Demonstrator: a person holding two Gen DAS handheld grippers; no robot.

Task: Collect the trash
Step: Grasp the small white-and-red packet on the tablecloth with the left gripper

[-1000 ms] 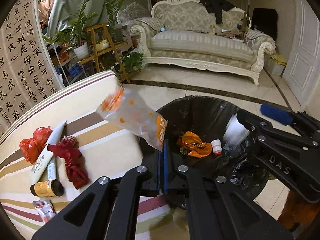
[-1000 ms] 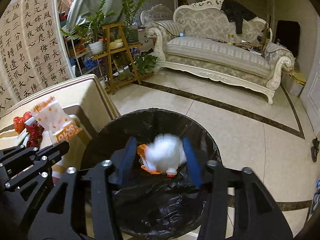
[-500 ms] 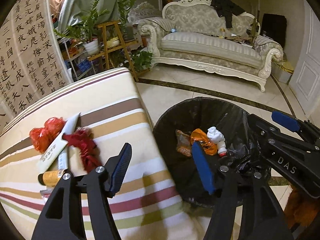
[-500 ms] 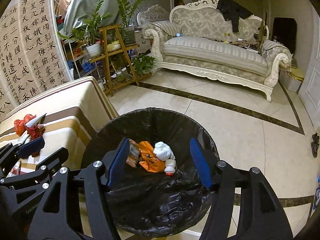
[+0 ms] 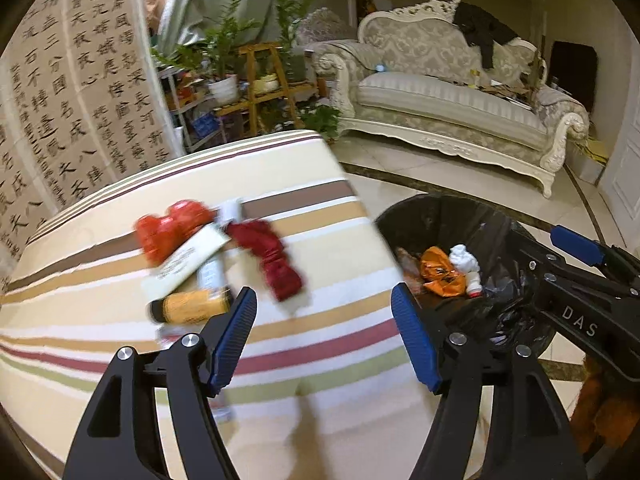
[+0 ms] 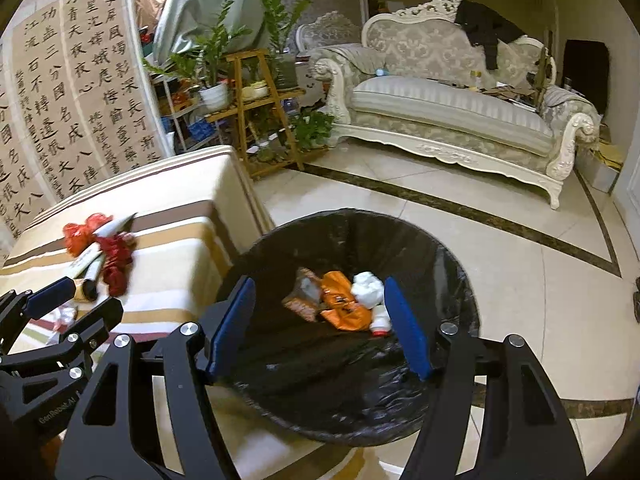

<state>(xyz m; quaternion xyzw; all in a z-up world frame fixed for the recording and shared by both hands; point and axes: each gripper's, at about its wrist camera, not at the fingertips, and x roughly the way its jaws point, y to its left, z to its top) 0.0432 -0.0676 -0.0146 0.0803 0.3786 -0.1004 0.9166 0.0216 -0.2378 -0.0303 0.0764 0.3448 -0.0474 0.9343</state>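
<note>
The left gripper (image 5: 324,336) is seen with its jaws opening and nothing between them, held over the near edge of the striped cloth (image 5: 320,344). The right gripper (image 6: 316,324) is likewise opening and empty, poised above the black-lined bin (image 6: 448,264). Inside the bin, an orange wrapper (image 6: 340,304), a white crumpled wad (image 6: 367,286), a small white bottle with a red cap (image 6: 380,322) and a patterned packet (image 6: 302,298) are gathered on the liner. On the cloth, trash remains in a loose cluster: a yellow bottle with a dark cap (image 5: 188,306), a white tube (image 5: 188,258), a second smaller tube (image 5: 210,274), a dark red crumpled bag (image 5: 276,264) and a brighter red bag (image 5: 168,228) behind them. The pieces are blurred in the left view, and several overlap. The table's right corner is found just beside the bin's rim. Beyond, pale tiled floor (image 6: 500,252) with a dark inlaid border lies bare towards a cream carved sofa (image 6: 452,112). A wooden plant stand (image 6: 256,112) and a calligraphy screen (image 6: 68,92) are set at the far left.
</note>
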